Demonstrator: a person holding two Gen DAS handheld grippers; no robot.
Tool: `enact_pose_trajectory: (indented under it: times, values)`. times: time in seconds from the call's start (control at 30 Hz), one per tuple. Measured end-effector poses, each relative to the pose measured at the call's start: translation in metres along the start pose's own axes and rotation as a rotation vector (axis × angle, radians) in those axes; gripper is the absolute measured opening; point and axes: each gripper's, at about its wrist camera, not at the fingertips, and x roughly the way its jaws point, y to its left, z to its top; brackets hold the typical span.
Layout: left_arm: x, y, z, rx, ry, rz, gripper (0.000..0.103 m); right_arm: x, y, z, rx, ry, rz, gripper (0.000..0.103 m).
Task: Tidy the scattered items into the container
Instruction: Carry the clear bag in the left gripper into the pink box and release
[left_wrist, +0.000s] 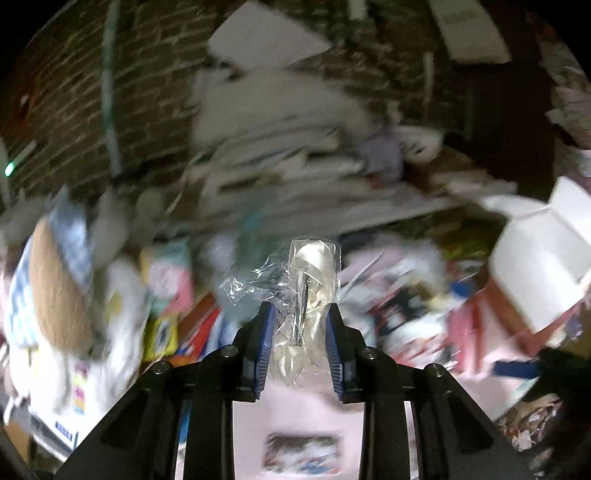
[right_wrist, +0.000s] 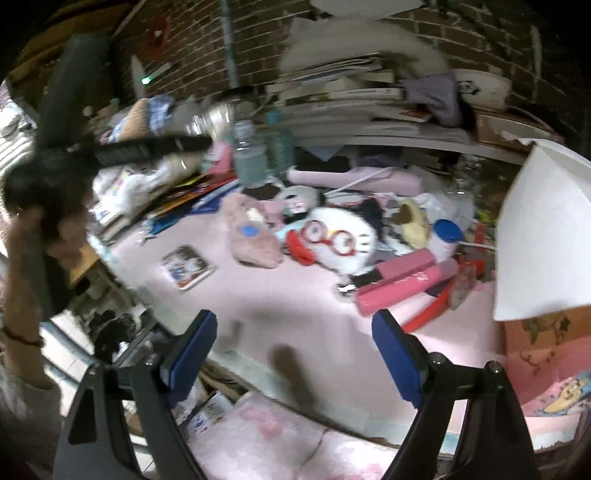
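Note:
My left gripper (left_wrist: 301, 314) is shut on a clear plastic packet (left_wrist: 314, 273) with a cream-coloured piece inside. The packet sticks up between the blue pads, above the cluttered pink table (left_wrist: 295, 417). The left wrist view is blurred by motion. A white open box (left_wrist: 543, 258) stands at the right, also seen as the white box (right_wrist: 546, 236) in the right wrist view. My right gripper (right_wrist: 295, 325) is open and holds nothing, low over the bare pink table (right_wrist: 280, 295). The left gripper shows there as a dark blur (right_wrist: 147, 147) at upper left.
On the table lie a white plush with red glasses (right_wrist: 336, 236), a pink fluffy slipper (right_wrist: 251, 236), pink tubes (right_wrist: 402, 280), a picture card (right_wrist: 186, 266) and two bottles (right_wrist: 251, 155). Stacked books (right_wrist: 351, 99) line the brick wall. A person's arm (right_wrist: 22, 277) is at the left.

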Motion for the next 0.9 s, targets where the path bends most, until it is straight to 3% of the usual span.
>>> enact_pose_trajectory:
  times: [0.27, 0.57, 0.7, 0.83, 0.9]
  values:
    - [-0.011, -0.082, 0.051, 0.133, -0.045, -0.205, 0.022, -0.006, -0.011, -0.013, 0.001, -0.001, -0.035, 0.084]
    - [0.002, -0.204, 0.085, 0.316, 0.026, -0.440, 0.023, -0.014, -0.014, -0.031, 0.008, 0.011, -0.029, 0.084]
    - [0.017, -0.252, 0.088, 0.404, 0.111, -0.497, 0.023, -0.014, -0.017, -0.038, 0.014, 0.025, -0.030, 0.084]
    - [0.036, -0.281, 0.085, 0.461, 0.204, -0.480, 0.026, -0.015, -0.023, -0.044, 0.032, 0.036, -0.030, 0.084]
    - [0.040, -0.285, 0.083, 0.472, 0.220, -0.475, 0.038, -0.016, -0.027, -0.046, 0.043, 0.032, -0.032, 0.084]
